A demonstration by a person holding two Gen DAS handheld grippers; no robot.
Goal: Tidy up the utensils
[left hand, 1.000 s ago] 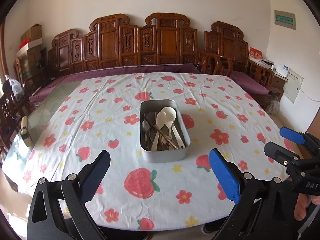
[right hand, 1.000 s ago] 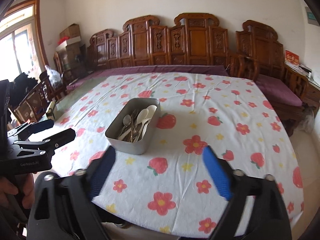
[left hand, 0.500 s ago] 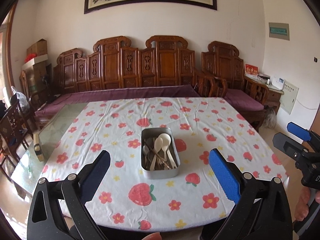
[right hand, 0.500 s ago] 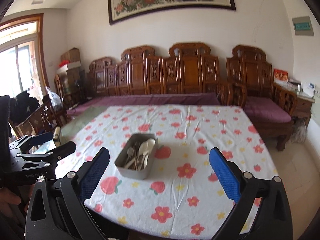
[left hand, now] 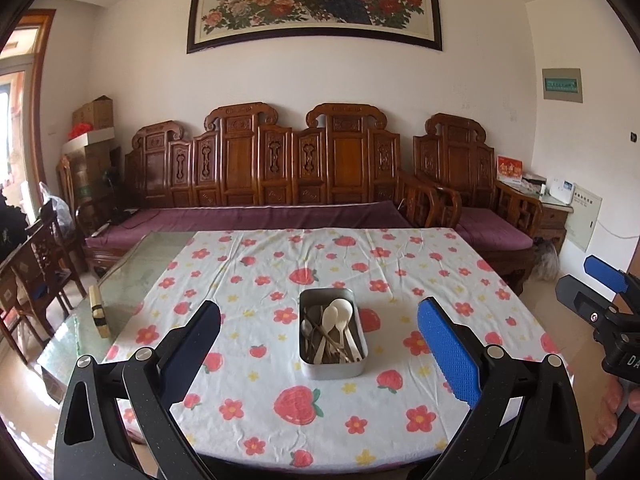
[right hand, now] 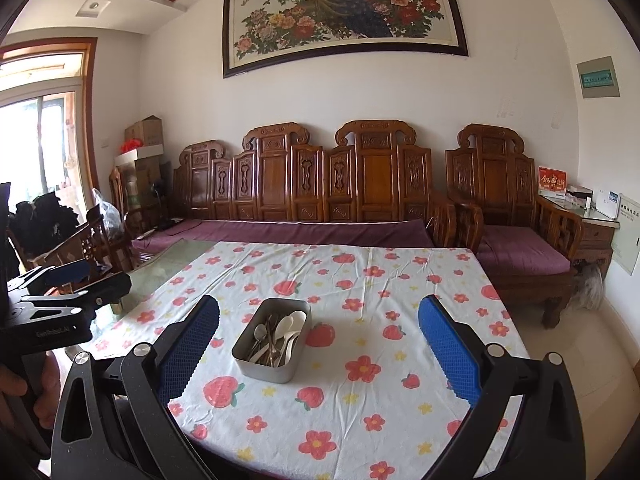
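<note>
Carved wooden benches line the wall behind a table in a strawberry-print cloth, where a metal tin of spoons sits mid-table. Nearer than the tin, left gripper and right gripper hover wide open, empty.

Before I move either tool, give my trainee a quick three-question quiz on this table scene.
1. True or false: the left tool is shut on a spoon.
2. Where are the utensils? A) scattered on the tablecloth B) together in the metal tin C) on the sofa
3. Fill in: the white spoons lie in the tin with their bowls toward the ____.

Key: 1 false, both the left and right tool are open and empty; 2 B; 3 sofa.
</note>
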